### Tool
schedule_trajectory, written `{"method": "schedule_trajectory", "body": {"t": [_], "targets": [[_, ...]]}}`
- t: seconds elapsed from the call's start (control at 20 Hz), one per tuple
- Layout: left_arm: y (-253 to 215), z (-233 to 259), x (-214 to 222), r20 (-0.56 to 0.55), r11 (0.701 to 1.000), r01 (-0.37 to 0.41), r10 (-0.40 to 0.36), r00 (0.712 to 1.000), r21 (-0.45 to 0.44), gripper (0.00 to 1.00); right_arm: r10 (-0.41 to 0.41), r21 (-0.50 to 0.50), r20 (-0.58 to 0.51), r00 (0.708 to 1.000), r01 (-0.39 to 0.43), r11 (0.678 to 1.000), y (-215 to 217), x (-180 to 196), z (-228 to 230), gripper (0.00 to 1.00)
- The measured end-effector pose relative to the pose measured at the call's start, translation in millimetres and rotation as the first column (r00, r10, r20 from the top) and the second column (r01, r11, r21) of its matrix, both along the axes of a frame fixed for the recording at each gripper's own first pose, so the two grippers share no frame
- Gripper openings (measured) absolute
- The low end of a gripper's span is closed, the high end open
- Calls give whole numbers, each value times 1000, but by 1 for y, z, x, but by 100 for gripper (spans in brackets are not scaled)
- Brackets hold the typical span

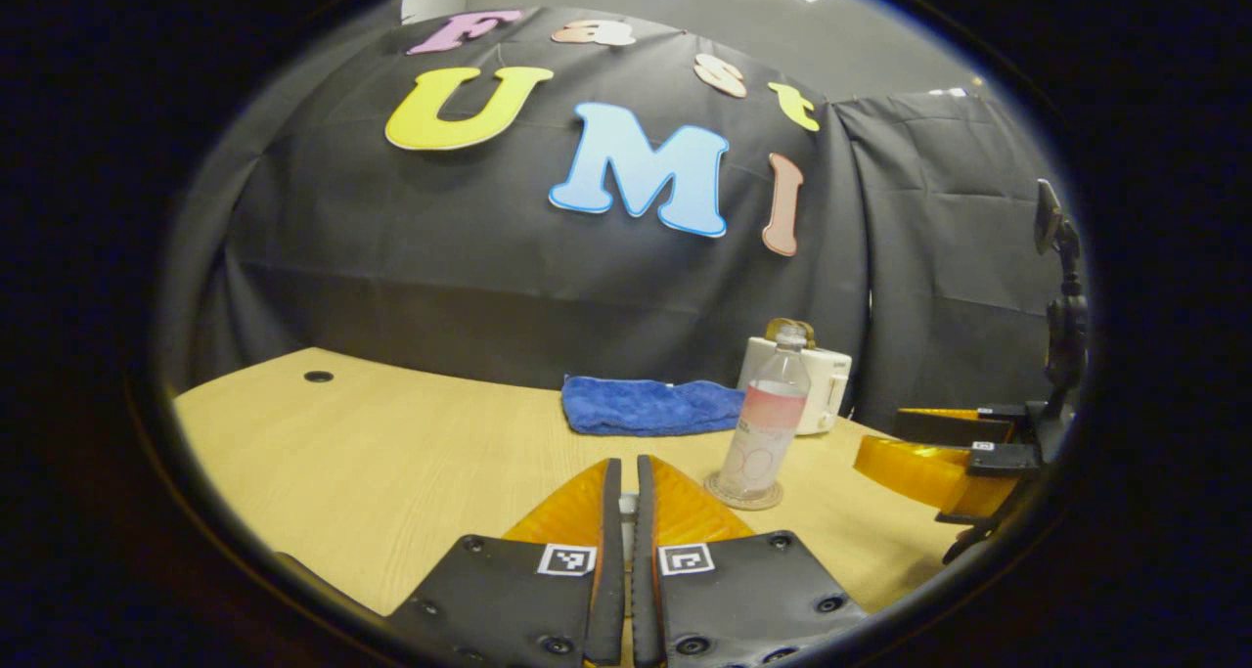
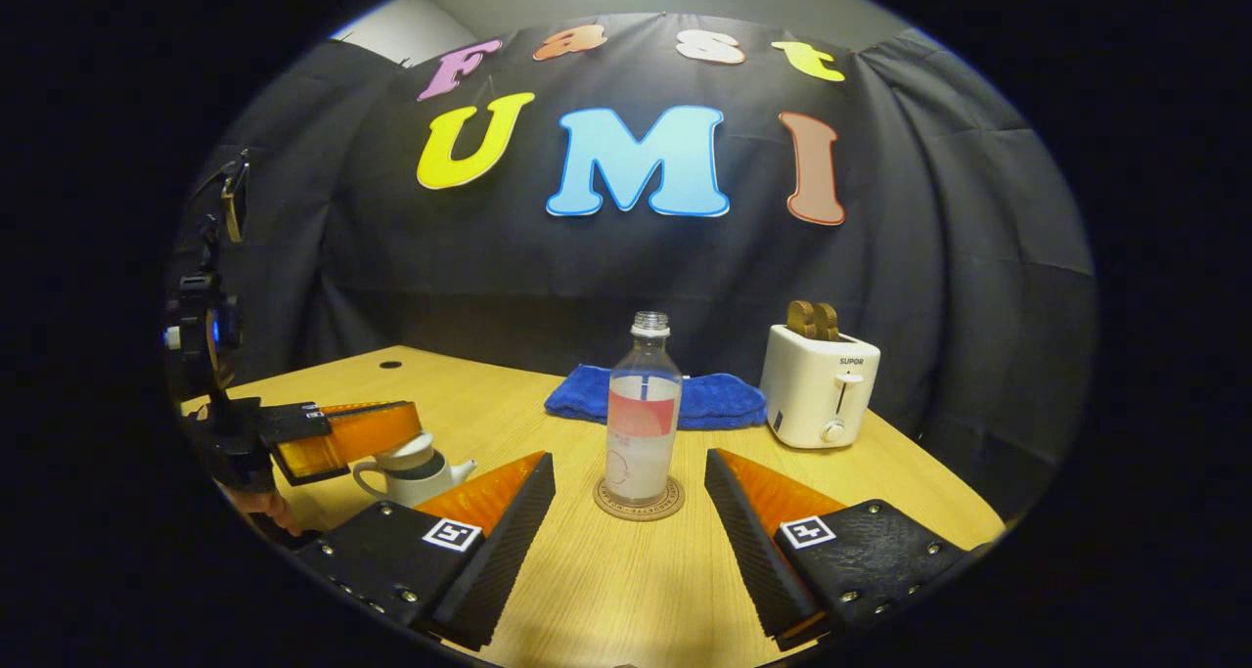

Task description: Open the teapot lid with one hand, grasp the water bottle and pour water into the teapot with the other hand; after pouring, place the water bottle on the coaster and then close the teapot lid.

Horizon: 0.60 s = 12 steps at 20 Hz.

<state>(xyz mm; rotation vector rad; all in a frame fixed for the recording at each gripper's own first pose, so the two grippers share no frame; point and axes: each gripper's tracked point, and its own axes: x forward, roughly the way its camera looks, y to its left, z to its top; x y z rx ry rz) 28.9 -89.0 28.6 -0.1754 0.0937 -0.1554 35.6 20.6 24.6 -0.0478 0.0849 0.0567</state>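
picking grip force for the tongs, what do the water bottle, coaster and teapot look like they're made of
Water bottle: clear thin plastic, glossy; the liquid shows through the wall, with a band label around it.
Coaster: probably wood or cork; a tan, matte disc under the bottle.
Teapot: likely glazed ceramic; white and smooth with a soft sheen, though partly hidden behind the left tongs.

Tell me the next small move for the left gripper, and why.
Probably lower the left gripper onto the teapot lid. It hovers just above the pot, fingers closed, so it likely needs to open first. The water bottle stands uncapped on the coaster, between the right gripper's open fingers.
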Motion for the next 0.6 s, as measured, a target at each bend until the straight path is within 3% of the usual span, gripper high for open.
{"method": "schedule_trajectory", "body": {"t": [0.35, 0.6], "targets": [[-8, -10, 6, -34, 999, -23, 24, 999, 45, 10, -21, 78, -8, 1000, 22, 997, 4, -11, -28, 95], [-8, -9, 4, -21, 997, -41, 43, 999, 72, 10, -36, 56, 9, 999, 36, 998, 4, -16, -34, 95]]}}
